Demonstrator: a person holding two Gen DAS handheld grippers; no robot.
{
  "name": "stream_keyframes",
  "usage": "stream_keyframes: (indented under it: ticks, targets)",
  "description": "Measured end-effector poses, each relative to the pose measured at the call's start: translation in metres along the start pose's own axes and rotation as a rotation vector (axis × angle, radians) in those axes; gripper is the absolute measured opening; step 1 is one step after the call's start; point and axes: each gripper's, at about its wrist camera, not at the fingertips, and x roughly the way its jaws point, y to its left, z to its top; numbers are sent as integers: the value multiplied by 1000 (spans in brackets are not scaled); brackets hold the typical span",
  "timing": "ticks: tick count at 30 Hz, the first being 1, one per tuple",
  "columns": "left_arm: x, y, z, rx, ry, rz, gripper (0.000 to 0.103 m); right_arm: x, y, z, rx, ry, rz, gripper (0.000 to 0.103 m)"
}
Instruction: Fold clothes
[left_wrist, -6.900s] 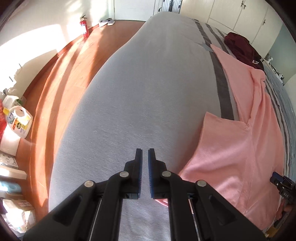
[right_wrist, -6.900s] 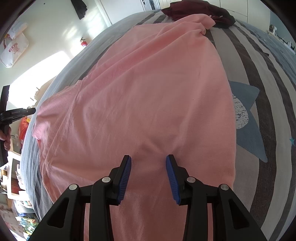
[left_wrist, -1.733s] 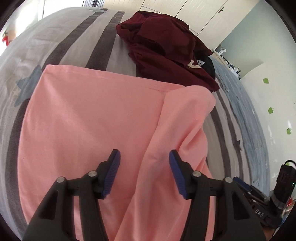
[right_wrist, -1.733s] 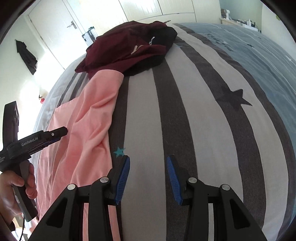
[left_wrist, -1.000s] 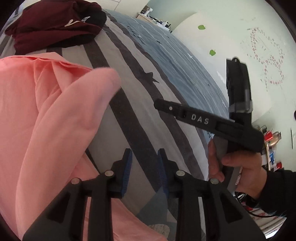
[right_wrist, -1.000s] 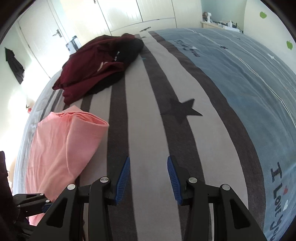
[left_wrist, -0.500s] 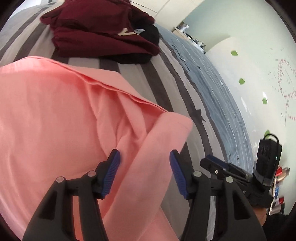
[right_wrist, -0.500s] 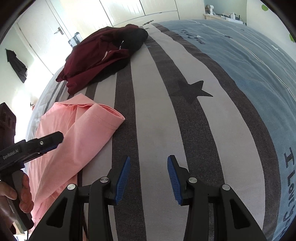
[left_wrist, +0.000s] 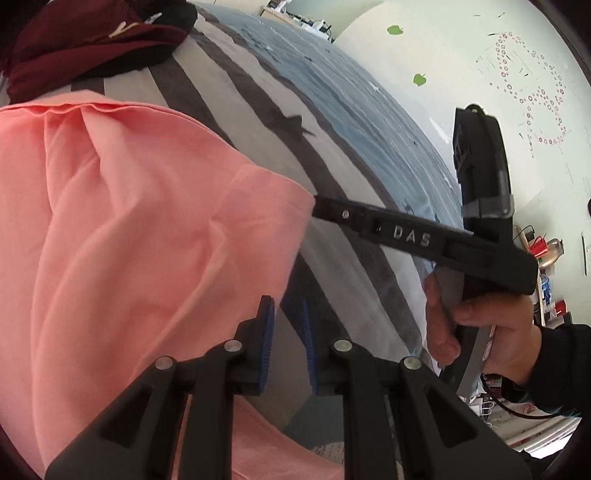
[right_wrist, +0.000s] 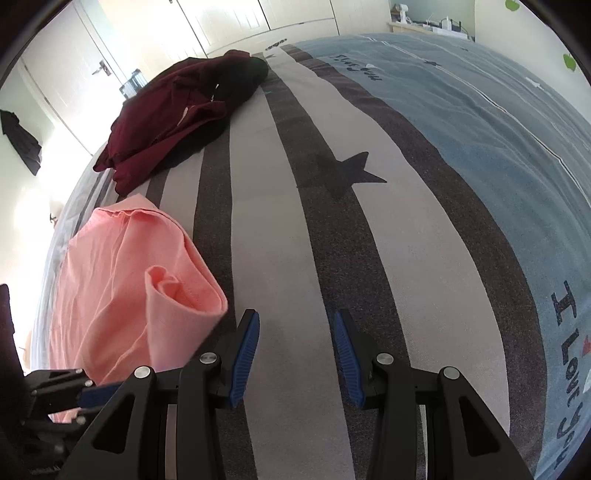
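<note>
A pink garment (left_wrist: 129, 221) lies on the striped bed, with one fold or sleeve (right_wrist: 177, 295) raised into an open tube. My left gripper (left_wrist: 286, 301) has its jaws drawn close at the raised fold's lower edge, and the cloth runs down to its pads. It also shows low at the left in the right wrist view (right_wrist: 92, 391). My right gripper (right_wrist: 295, 317) is open over bare bedcover, just right of the raised fold. In the left wrist view its tip (left_wrist: 321, 205) sits at the fold's upper corner, held by a hand (left_wrist: 480, 317).
A heap of maroon and black clothes (right_wrist: 177, 110) lies further up the bed. The striped grey bedcover (right_wrist: 369, 258) with a dark star (right_wrist: 343, 173) turns blue to the right. A pale wall (left_wrist: 517, 110) with stickers stands past the bed.
My left gripper's jaws went from wide apart to nearly together and it swung to the garment's right edge. The fold now stands raised. My right gripper has come up beside it.
</note>
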Motion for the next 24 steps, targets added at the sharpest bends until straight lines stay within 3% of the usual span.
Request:
stream_keyframes:
  ticks: [3, 8, 11, 15, 18, 20, 21, 22, 24]
  targets:
    - [-9, -1, -2, 7, -26, -13, 13, 0, -4, -4, 5, 6, -6, 38]
    - [-33, 13, 19, -44, -165, 31, 27, -1, -8, -9, 11, 11, -13, 38]
    - [-18, 25, 36, -73, -148, 75, 31, -2, -9, -10, 12, 9, -11, 38]
    - [9, 28, 50, -33, -86, 122, 31, -4, -10, -11, 15, 7, -7, 38]
    - [21, 26, 53, -12, -67, 96, 31, -5, -11, -11, 17, 4, -4, 38]
    - [25, 23, 54, 10, -68, 79, 25, -6, -11, -9, 18, 1, -5, 38]
    - [24, 24, 54, 10, -72, 83, 10, -6, -11, -8, 18, -1, -6, 38]
    - [24, 24, 54, 11, -76, 86, 1, -6, -12, -7, 19, -2, -7, 38]
    - [14, 28, 55, 4, -108, 84, 1, -6, -12, -5, 20, -6, -8, 38]
